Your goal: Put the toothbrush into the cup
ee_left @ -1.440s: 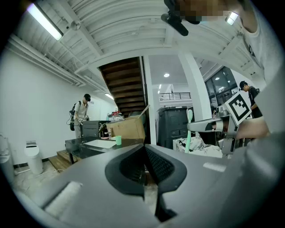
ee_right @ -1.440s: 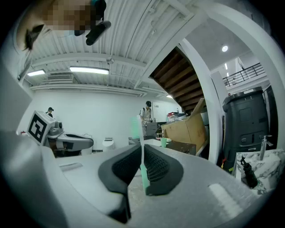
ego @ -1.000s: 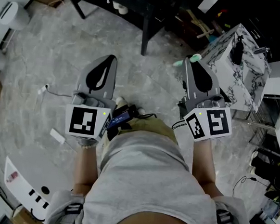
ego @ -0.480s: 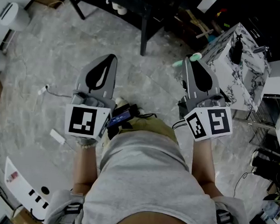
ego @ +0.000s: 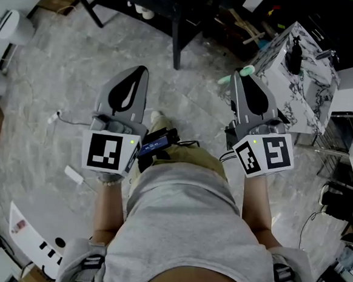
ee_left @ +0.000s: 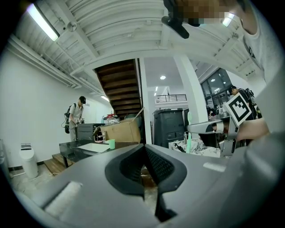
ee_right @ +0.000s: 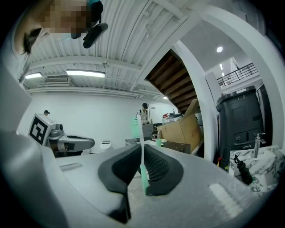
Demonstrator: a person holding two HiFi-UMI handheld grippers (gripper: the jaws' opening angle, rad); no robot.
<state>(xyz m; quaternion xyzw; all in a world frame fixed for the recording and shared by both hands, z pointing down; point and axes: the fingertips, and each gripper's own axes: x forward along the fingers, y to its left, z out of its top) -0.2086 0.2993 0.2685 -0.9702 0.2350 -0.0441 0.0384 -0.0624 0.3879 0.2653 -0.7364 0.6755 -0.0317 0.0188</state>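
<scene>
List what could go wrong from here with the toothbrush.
1. The right claw pinches the toothbrush only at its tips, with both ends sticking out, so it may pivot or slip while carried.
2. The green cup stands far off on the dark table; a long walk gives more chance of that.
3. The marble counter is close on the right and could catch the brush's end.

Bare floor (ego: 74,50) lies open ahead of the left tongs (ego: 139,75); a marble worktop (ego: 311,87) bearing a dark bottle (ego: 294,55) crowds the right tongs' (ego: 240,76) right side
</scene>
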